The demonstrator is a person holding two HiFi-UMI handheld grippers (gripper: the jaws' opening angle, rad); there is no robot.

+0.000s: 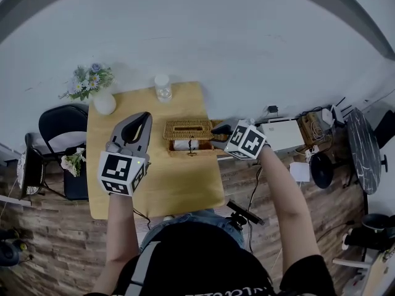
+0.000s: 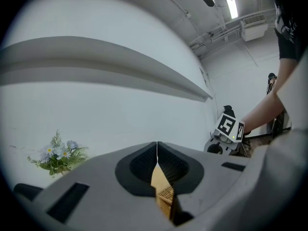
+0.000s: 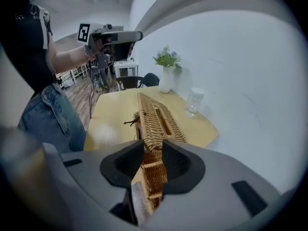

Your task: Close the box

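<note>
A woven wicker box [image 1: 188,135] lies across the middle of the wooden table [image 1: 185,184], its slotted lid [image 3: 156,119] down flat on top. My right gripper [image 1: 221,130] is at the box's right end. In the right gripper view its jaws [image 3: 153,146] stand a little apart, open, with the lid's end edge between them. My left gripper [image 1: 147,115] hovers above the table to the left of the box. Its tips [image 2: 157,146] meet, shut on nothing.
A white vase of flowers [image 1: 102,97] stands at the table's far left corner and a clear jar [image 1: 163,88] at the far edge behind the box. A black chair [image 1: 62,125] is left of the table. White boxes and cables [image 1: 284,134] sit on the floor to the right.
</note>
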